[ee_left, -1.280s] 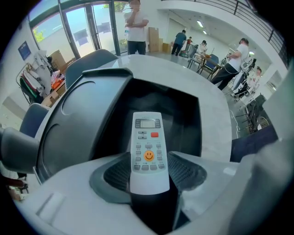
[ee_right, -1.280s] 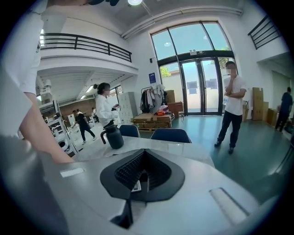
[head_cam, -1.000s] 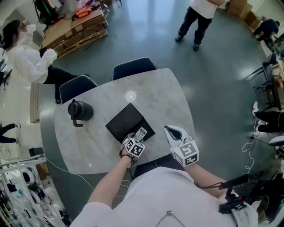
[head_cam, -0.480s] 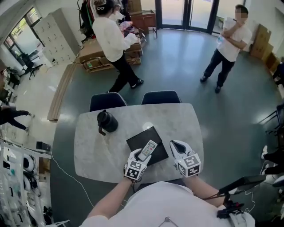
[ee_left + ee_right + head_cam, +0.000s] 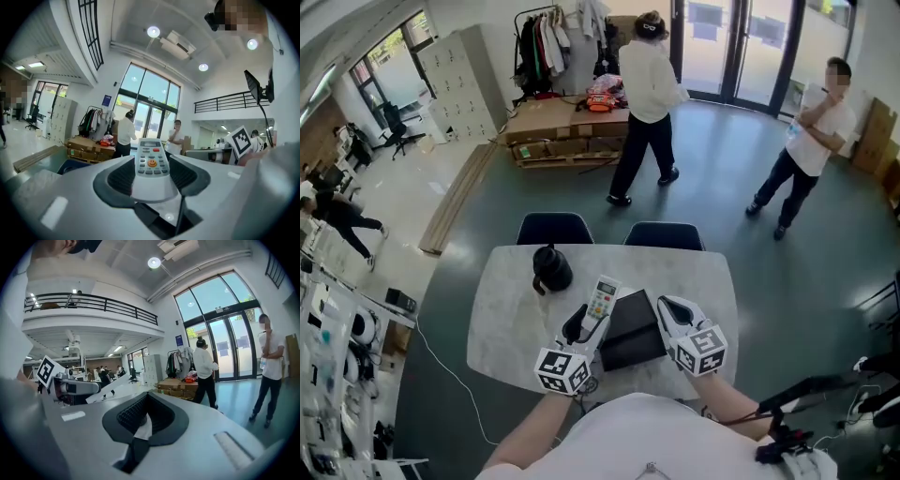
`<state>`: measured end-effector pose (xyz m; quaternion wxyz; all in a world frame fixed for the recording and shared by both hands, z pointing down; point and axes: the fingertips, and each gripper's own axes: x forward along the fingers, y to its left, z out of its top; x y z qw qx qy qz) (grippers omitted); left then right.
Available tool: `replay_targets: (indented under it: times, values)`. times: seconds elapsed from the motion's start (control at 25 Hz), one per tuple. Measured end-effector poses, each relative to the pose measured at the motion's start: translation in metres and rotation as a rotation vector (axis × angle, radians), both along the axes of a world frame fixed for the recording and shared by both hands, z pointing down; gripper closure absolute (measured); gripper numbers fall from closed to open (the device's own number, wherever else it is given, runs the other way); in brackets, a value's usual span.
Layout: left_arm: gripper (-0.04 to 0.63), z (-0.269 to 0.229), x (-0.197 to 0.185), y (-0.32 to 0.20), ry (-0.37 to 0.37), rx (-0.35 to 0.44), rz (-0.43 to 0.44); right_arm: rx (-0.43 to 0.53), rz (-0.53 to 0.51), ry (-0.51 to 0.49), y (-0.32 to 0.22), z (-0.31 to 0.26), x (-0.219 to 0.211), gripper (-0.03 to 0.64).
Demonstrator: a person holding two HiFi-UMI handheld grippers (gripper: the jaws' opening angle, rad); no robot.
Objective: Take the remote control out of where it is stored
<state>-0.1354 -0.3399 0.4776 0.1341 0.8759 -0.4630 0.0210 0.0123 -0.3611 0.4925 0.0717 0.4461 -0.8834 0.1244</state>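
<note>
Two tools work over the marble tabletop (image 5: 502, 314). The left tool (image 5: 579, 328) pinches the remote control (image 5: 601, 300) by its lower end, outside the black case (image 5: 633, 336) and just beside its left edge. The right tool (image 5: 667, 307), jaws pressed together, hangs over the case's right edge. A black jug (image 5: 551, 269) stands near the remote control. Two chairs (image 5: 555, 228) line the far side.

My right gripper (image 5: 146, 398) has its jaws closed together, with only a thin pale slit between the black pads (image 5: 131, 416). Beyond them one person in white (image 5: 205, 373) walks beside cartons (image 5: 180, 383), another person (image 5: 268, 373) stands near glass doors (image 5: 227, 345)
</note>
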Motion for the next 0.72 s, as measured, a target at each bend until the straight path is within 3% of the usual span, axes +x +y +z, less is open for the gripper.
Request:
replay_targets:
  times: [0.16,0.44,0.72]
  values:
    - [0.36,-0.024,0.002,-0.003,0.034,0.048,-0.007,0.007,-0.024,-0.019,-0.004,-0.013,-0.008,0.595]
    - [0.359,-0.025,0.008,-0.006,0.073,0.042,0.013,0.038,-0.074,0.007,0.004,-0.014,-0.017,0.595]
    - [0.359,-0.029,0.012,-0.008,0.088,0.043,0.022,0.02,-0.056,-0.003,0.003,-0.01,-0.013,0.595]
